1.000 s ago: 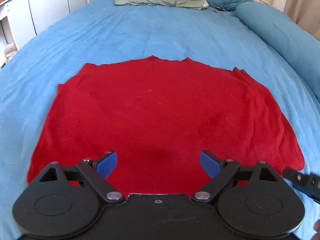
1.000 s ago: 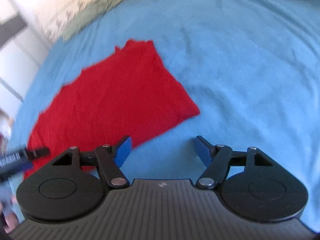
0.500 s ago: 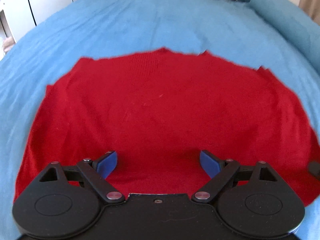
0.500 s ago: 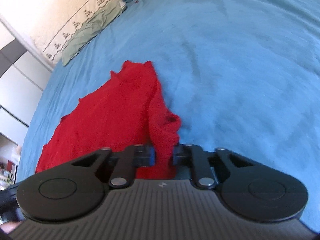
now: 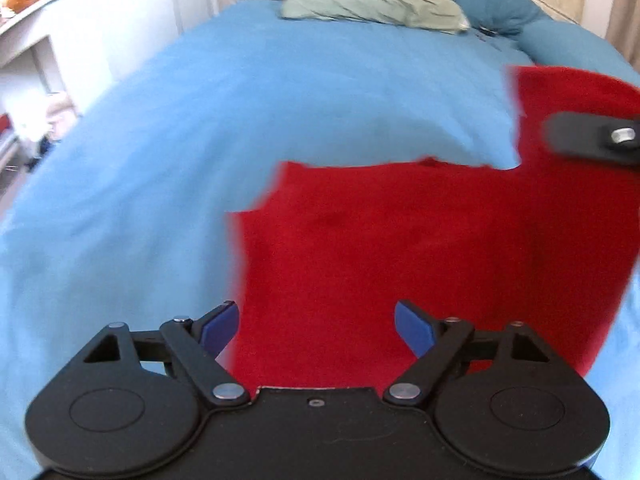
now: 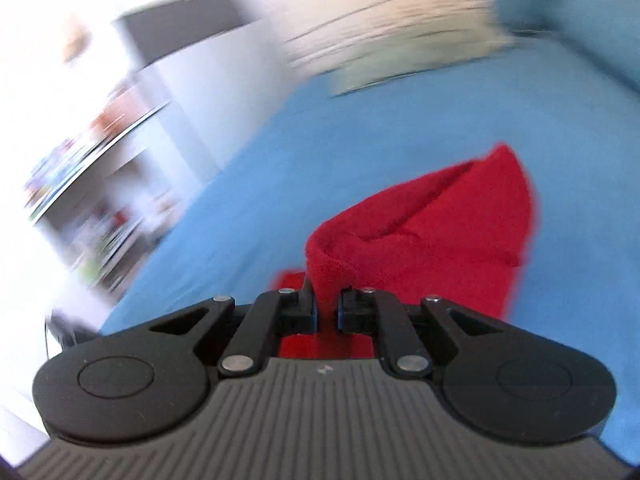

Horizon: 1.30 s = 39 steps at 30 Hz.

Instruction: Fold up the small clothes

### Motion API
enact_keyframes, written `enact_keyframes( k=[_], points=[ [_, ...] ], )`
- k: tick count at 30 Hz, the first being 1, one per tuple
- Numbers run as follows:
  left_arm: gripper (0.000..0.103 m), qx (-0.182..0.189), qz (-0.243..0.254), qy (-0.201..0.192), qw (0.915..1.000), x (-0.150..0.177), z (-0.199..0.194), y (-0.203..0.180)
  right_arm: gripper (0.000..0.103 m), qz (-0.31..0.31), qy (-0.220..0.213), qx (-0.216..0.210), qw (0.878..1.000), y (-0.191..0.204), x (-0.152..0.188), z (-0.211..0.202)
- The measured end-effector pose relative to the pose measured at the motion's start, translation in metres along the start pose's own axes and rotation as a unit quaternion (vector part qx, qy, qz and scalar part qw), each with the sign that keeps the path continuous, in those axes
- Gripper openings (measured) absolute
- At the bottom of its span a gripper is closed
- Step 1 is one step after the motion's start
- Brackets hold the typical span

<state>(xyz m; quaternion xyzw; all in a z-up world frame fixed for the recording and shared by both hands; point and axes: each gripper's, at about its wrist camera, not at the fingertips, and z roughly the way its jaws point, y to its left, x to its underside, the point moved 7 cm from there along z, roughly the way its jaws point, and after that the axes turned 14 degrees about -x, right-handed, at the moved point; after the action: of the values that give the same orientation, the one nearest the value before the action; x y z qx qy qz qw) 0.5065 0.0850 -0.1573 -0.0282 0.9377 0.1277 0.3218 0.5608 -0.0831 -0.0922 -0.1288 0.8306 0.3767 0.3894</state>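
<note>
A red garment lies on the blue bedspread. My left gripper is open and empty, low over the garment's near left edge. My right gripper is shut on a corner of the red garment and holds it lifted off the bed, so the cloth drapes away from the fingers. In the left wrist view the raised part of the garment stands at the right, with the right gripper's black finger in front of it. The right wrist view is blurred by motion.
Pillows and a blue bolster lie at the head of the bed. White shelving stands beyond the bed's left side. Blue bedspread spreads left of the garment.
My right gripper has lifted the garment's right corner and carried it up and leftward. My left gripper has shifted left to the garment's left edge and stays open.
</note>
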Motion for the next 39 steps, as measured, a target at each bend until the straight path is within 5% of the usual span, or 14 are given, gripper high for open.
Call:
enact_keyframes(
  k=[4, 9, 10, 12, 15, 23, 27, 31, 36, 39],
  points=[
    [0.089, -0.023, -0.011, 0.030, 0.9992, 0.039, 0.015, 0.062, 0.023, -0.071, 0.117, -0.068, 0.988, 0.036, 0.057, 0.090],
    [0.089, -0.033, -0.053, 0.082, 0.9947, 0.090, 0.025, 0.107, 0.028, -0.098, 0.186, -0.049, 0.976, 0.039, 0.108, 0.138],
    [0.089, -0.030, -0.059, 0.081, 0.9945, 0.094, 0.023, 0.111, 0.032, -0.105, 0.186, -0.042, 0.976, 0.040, 0.108, 0.137],
    [0.089, -0.023, -0.069, 0.072, 0.9947, 0.095, 0.015, 0.115, 0.067, -0.109, 0.182, -0.050, 0.976, 0.045, 0.104, 0.126],
    [0.089, -0.005, -0.085, 0.054, 0.9949, 0.083, -0.003, 0.116, 0.091, -0.138, 0.135, -0.043, 0.980, 0.048, 0.088, 0.085],
    [0.087, 0.113, -0.109, 0.048, 0.9864, 0.054, -0.021, 0.079, 0.098, -0.126, 0.122, 0.131, 0.976, -0.003, 0.130, -0.014],
    [0.063, 0.120, -0.105, 0.062, 0.9852, 0.049, -0.009, 0.057, 0.096, -0.078, 0.127, 0.157, 0.976, -0.024, 0.158, -0.021],
    [0.050, 0.110, -0.129, 0.076, 0.9825, 0.046, 0.006, 0.052, 0.096, -0.034, 0.103, 0.167, 0.980, -0.033, 0.163, -0.011],
    [0.017, 0.092, -0.144, 0.086, 0.9815, 0.042, 0.015, 0.050, 0.095, -0.025, 0.105, 0.174, 0.979, -0.037, 0.170, 0.004],
    [0.008, 0.098, -0.144, 0.081, 0.9814, 0.039, 0.012, 0.047, 0.095, -0.022, 0.107, 0.183, 0.977, -0.038, 0.172, 0.008]
  ],
)
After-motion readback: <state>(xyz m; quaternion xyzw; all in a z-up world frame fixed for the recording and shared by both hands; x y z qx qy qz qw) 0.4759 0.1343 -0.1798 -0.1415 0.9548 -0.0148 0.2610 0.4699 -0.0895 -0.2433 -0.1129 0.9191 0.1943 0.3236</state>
